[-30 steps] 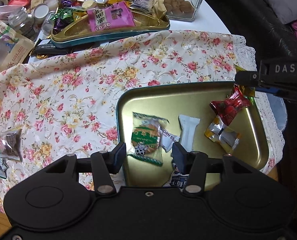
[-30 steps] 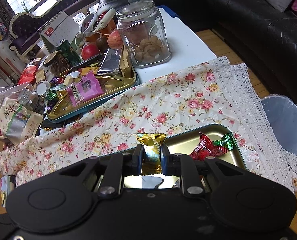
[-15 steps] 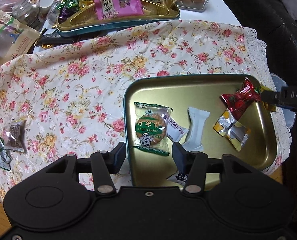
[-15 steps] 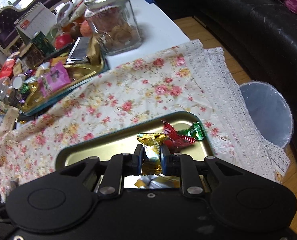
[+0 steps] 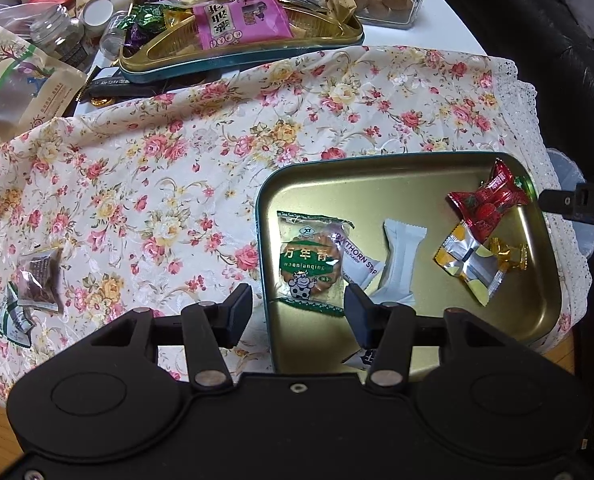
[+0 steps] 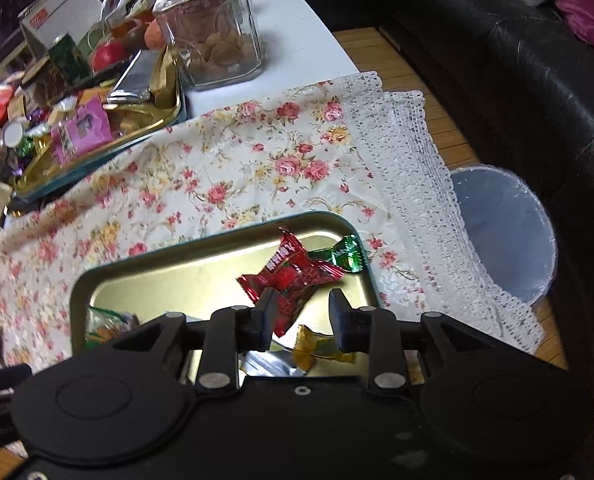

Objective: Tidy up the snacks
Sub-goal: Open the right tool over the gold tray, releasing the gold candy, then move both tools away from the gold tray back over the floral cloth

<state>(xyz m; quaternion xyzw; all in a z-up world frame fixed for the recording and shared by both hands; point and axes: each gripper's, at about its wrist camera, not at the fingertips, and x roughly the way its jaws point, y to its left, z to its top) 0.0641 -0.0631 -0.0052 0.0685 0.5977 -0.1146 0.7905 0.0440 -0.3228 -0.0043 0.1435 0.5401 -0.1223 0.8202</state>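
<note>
The right gripper (image 6: 300,312) hangs over the gold tray (image 6: 145,276), fingers parted and empty above the gold candy (image 6: 321,350), presumably to add it there; the left gripper (image 5: 297,314), fingers likewise spread, waits.

Our left gripper (image 5: 297,312) hangs with its fingers (image 5: 237,310) spread wide and nothing between them. Just beyond the gap lies a round biscuit in a clear green-printed wrapper (image 5: 311,264), resting in the gold rectangular tin tray with a teal rim (image 5: 397,184). Past the right-hand finger sit a white sealed packet (image 5: 399,264), a silver-and-yellow wrapped sweet (image 5: 467,264), a small gold-wrapped candy (image 5: 509,254) and a red foil candy (image 5: 487,204). Far to the left of the fingers, a dark snack in a clear packet (image 5: 39,278) lies on the floral cloth covering the surface (image 5: 177,160).
</note>
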